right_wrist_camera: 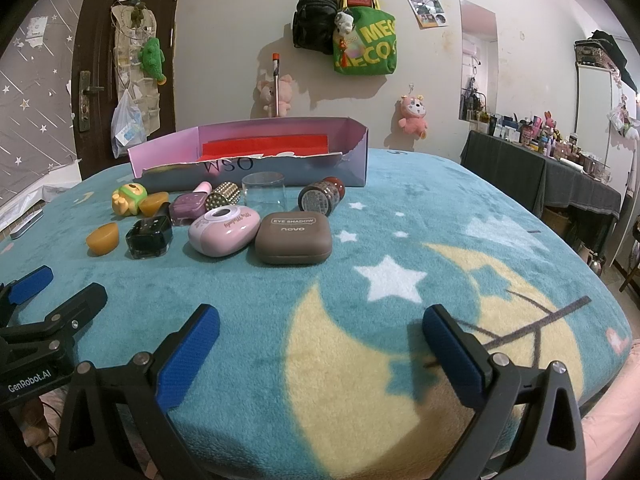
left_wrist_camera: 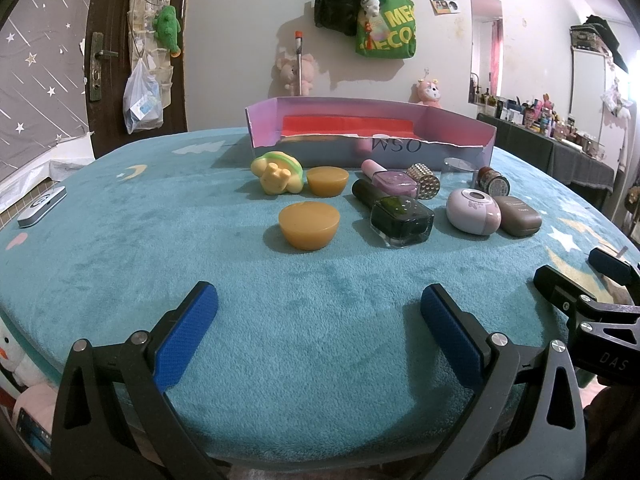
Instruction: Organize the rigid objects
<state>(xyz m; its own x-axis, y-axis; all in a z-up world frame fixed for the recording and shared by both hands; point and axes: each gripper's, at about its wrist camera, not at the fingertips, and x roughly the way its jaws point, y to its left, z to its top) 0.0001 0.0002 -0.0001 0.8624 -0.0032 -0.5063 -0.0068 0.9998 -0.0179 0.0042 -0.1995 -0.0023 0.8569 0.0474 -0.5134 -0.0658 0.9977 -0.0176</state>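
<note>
Both claws, left point(left_wrist_camera: 318, 310) and right point(right_wrist_camera: 320, 330), spread apart over plush blanket point(left_wrist_camera: 240, 240); glossy, perhaps waxy, amber domes point(left_wrist_camera: 309, 225).

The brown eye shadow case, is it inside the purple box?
No, the brown eye shadow case lies on the teal blanket in front of the purple box, beside a pink case.
</note>
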